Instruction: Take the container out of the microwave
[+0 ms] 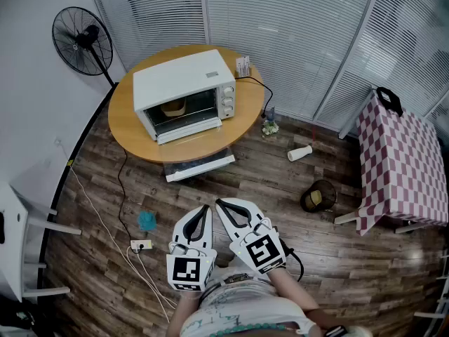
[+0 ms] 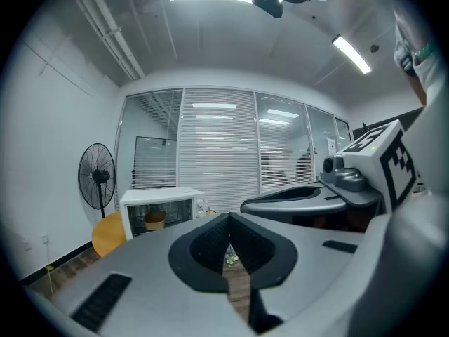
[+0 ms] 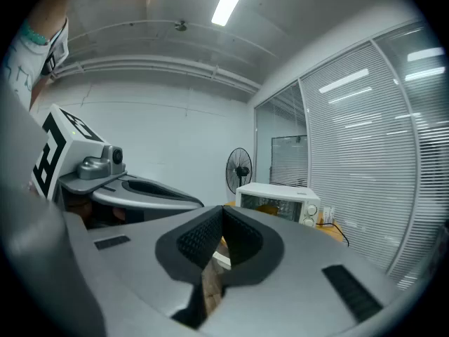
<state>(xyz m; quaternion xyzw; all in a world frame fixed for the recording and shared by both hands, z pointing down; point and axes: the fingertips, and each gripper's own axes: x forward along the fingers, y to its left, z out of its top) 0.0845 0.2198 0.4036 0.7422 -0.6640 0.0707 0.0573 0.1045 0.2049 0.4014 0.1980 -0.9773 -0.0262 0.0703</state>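
A white microwave [image 1: 184,93] stands on a round wooden table [image 1: 133,142] well ahead of me. A tan container [image 1: 173,107] shows inside it through the glass front, also in the left gripper view [image 2: 155,220]. My left gripper [image 1: 205,209] and right gripper [image 1: 220,204] hover side by side over the wooden floor, far short of the table, both shut with nothing between the pads. From the left gripper [image 2: 227,241] the microwave [image 2: 160,213] lies ahead to the left. Ahead of the right gripper [image 3: 222,229] the microwave [image 3: 277,201] sits slightly right.
A black standing fan [image 1: 83,39] is behind the table at left. On the floor lie a tipped white cup [image 1: 299,153], a small round bin [image 1: 318,196], a power strip [image 1: 141,245] with cables and a blue object [image 1: 146,220]. A checkered-cloth table [image 1: 400,163] stands right.
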